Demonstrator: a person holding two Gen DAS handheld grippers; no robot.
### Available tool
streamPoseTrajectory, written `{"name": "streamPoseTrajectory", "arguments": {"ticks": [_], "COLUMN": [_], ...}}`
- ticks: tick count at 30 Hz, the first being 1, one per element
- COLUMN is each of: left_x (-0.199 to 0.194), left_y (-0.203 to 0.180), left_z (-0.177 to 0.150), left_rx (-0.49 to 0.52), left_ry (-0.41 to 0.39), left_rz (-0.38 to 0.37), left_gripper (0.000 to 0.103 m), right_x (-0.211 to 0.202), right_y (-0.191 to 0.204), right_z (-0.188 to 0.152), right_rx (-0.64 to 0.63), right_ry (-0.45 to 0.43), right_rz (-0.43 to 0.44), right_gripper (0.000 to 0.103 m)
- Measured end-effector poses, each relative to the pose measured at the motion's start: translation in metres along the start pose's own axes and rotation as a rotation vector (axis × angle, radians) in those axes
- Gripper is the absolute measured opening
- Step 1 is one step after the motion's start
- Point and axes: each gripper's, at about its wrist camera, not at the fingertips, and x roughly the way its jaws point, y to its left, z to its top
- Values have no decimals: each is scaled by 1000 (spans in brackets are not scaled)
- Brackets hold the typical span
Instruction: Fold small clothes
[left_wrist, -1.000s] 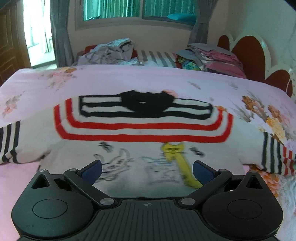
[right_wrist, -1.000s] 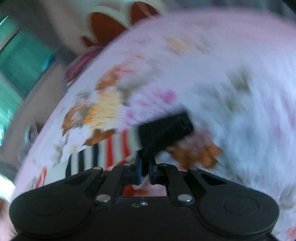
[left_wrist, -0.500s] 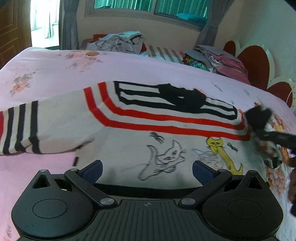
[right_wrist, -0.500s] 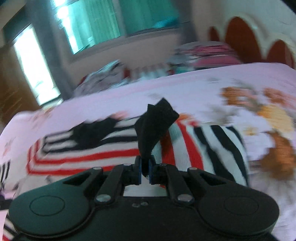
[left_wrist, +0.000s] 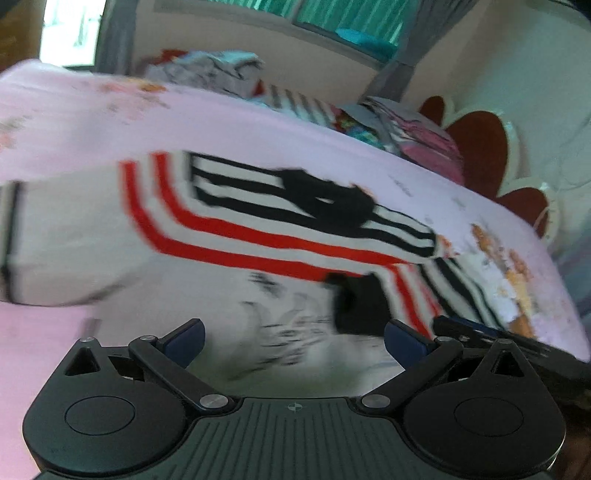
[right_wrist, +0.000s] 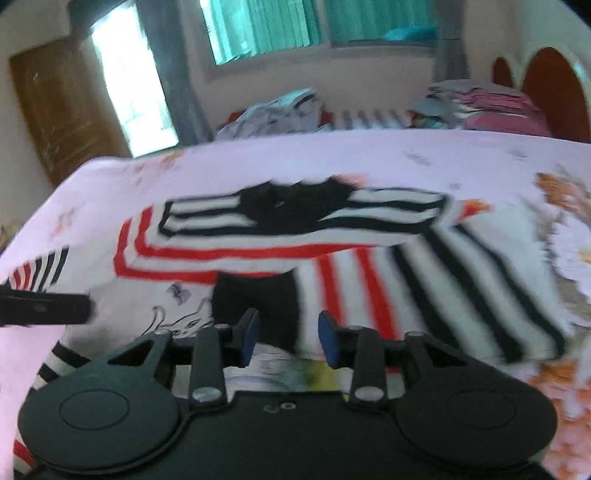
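Observation:
A white sweater (left_wrist: 92, 240) (right_wrist: 221, 254) with red and black stripes and cat drawings lies flat on the pink floral bedspread (left_wrist: 258, 125). Its striped right sleeve (right_wrist: 424, 288) is folded across the front, and the black cuff (right_wrist: 258, 306) (left_wrist: 358, 306) rests on the chest. My right gripper (right_wrist: 289, 338) sits just behind the cuff with its jaws opening; the pads stand apart from the cloth. My left gripper (left_wrist: 293, 341) hovers open over the lower front with nothing between its fingers. The right gripper (left_wrist: 480, 336) shows at the right edge of the left wrist view.
A loose heap of clothes (right_wrist: 280, 110) and a folded stack (right_wrist: 491, 103) lie at the bed's far side. A red scalloped headboard (left_wrist: 480, 147) stands on the right, and a wooden door (right_wrist: 62, 107) on the far left. The left sleeve (right_wrist: 40, 273) stretches out left.
My right gripper swung over the sweater with the black cuff, laid the sleeve across the front and parted its jaws. My left gripper moved lower and closer to the sweater, staying open.

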Motion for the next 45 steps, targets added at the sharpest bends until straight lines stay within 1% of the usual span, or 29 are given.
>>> {"name": "streamPoseTrajectory", "arguments": {"ticks": [3,4,5,6,8,10,11,12,13,14,17,19,21,23,25,27,29,30,32,33,34,36,38,39,40,41,43,44,45], "left_x": [34,45,55,67,86,96,100,103,104,103,78,59,47,44,46,52,60,62,60,59,59,67,79,85,89,91,91,91,90], "left_y": [-25,-33,-39,-44,-52,-62,-67,-72,-74,-72,-68,-56,-39,-25,-13,-13,-11,-11,-8,-6,-5,-2,4,7,10,12,13,14,15], "left_z": [1,1,1,2,4,8,10,13,16,20,32,40,46,47,48,44,39,36,33,33,34,37,42,44,43,43,43,43,43], "left_rx": [11,23,37,47,48,72,92,115,120,110,139,151,159,176,150,171,187,194,198,189,181,168,136,115,96,89,91,83,80], "left_ry": [38,47,60,86,107,96,91,93,99,95,10,-40,-64,-64,-48,-33,-12,-19,-48,-60,-81,-91,-61,-43,-36,-46,-52,-51,-54], "left_rz": [-36,-44,-39,-31,-3,32,47,60,52,45,48,80,129,192,203,221,213,219,240,243,245,251,243,240,243,249,243,228,224], "left_gripper": [102,89,79,66,64,62,53,15,5,5,5,5,5,5,5,5,5,5,23,50,62,62,61,59,50,46,22,19,17], "right_x": [-26,-29,-37,-45,-59,-70,-73,-78,-78,-78,-70,-62,-57,-46,-36,-30,-24,-22,-15,-10,-4,16,40,51,62,75,92,98,102], "right_y": [-41,-55,-70,-84,-107,-125,-131,-137,-142,-146,-155,-153,-150,-145,-142,-140,-141,-143,-148,-151,-154,-161,-170,-175,-179,-184,-188,-190,-190], "right_z": [3,5,5,4,-3,-9,-12,-16,-17,-18,-17,-15,-14,-14,-14,-12,-8,-4,8,16,24,44,58,63,66,70,74,75,75], "right_rx": [79,112,150,189,249,290,305,319,332,345,379,382,374,359,350,351,348,346,345,345,345,343,361,374,388,394,396,395,392], "right_ry": [-34,-44,-57,-71,-85,-81,-81,-83,-83,-82,-72,-66,-54,-33,-14,-11,-14,-18,-28,-40,-54,-59,-53,-47,-40,-27,-6,2,5], "right_rz": [-95,-120,-147,-178,-223,-257,-267,-273,-278,-281,-268,-245,-224,-197,-184,-167,-145,-130,-106,-94,-82,-65,-53,-43,-35,-27,-24,-14,-4], "right_gripper": [31,31,30,30,29,28,28,28,28,28,28,28,28,28,28,29,31,34,39,46,49,50,50,50,49,49,43,41,35]}}
